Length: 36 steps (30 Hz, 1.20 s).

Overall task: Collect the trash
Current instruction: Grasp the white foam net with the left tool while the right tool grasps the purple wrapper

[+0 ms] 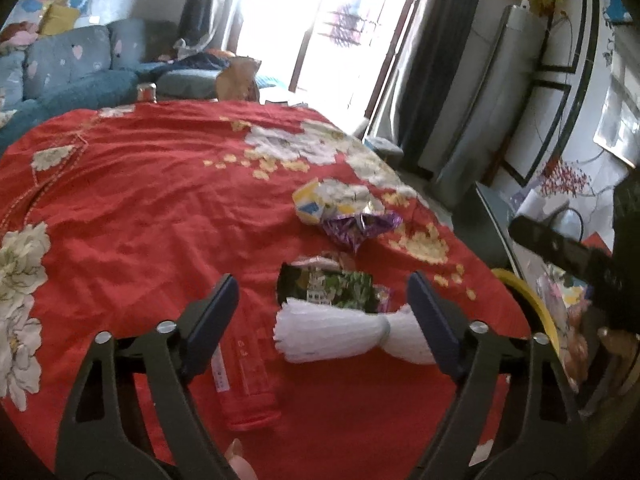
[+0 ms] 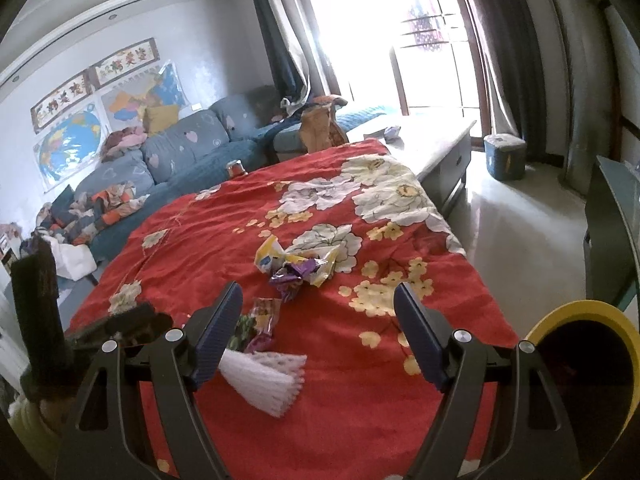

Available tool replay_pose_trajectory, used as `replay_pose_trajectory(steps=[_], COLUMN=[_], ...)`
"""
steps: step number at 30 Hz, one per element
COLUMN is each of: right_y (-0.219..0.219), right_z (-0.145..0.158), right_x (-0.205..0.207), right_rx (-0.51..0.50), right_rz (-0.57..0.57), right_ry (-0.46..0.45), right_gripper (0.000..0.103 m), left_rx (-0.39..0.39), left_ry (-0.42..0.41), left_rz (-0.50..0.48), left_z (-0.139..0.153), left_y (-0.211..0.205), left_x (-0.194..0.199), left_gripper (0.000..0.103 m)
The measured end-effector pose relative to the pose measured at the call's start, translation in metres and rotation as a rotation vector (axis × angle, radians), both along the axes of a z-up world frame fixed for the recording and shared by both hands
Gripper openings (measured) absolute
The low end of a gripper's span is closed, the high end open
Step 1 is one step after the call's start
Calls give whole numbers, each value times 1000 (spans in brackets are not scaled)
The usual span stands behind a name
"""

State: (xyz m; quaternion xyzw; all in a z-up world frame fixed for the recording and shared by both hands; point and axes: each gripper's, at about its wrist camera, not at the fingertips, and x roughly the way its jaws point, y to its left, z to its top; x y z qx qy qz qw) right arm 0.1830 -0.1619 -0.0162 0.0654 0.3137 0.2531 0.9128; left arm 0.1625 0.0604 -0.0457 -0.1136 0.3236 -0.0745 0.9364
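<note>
Your red floral cloth covers the table and fills most of both views, with the blue sofa beyond it at about 10 o'clock in the right wrist view. At the table's edge, at 4 o'clock in that view, stands the yellow-rimmed bin, its dark mouth facing you.

Your left gripper has its jaws spread wide and grips nothing. Between its fingers lies the white foam net (pinched at the middle like a bow), its right end just beside the right finger. Touching the net at 12 o'clock is the dark green wrapper. A clear bottle with a red label lies on the cloth by the left finger, at 7 o'clock from the net.

Farther up the cloth, at 1 o'clock from the green wrapper, the purple wrapper rests against the yellow and white wrapper.

Your right gripper is also spread wide and empty, its left finger in front of the net's gathered end.
</note>
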Motion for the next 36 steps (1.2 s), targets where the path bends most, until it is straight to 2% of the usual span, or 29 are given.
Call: replay_pose_trajectory(steps=[12, 21, 29, 32, 35, 36], right_y=[26, 45, 50, 51, 52, 53], right_z=[-26, -46, -60, -63, -66, -66], right_x=[40, 68, 84, 86, 86, 85], right_rx=[-9, 26, 92, 107, 121, 121], right_rz=[14, 14, 19, 31, 54, 62], right_ry=[81, 169, 252, 274, 294, 295], right_gripper=[75, 75, 58, 48, 32, 23], left_rx=[8, 19, 11, 4, 4, 3], left_ry=[78, 115, 132, 136, 136, 134], left_rz=[-74, -88, -101, -108, -118, -122], left_z=[-18, -27, -30, -30, -30, -29], left_y=[-10, -17, -18, -18, -20, -21], left_x=[11, 15, 13, 12, 11, 11], left_gripper=[67, 58, 48, 43, 38, 36])
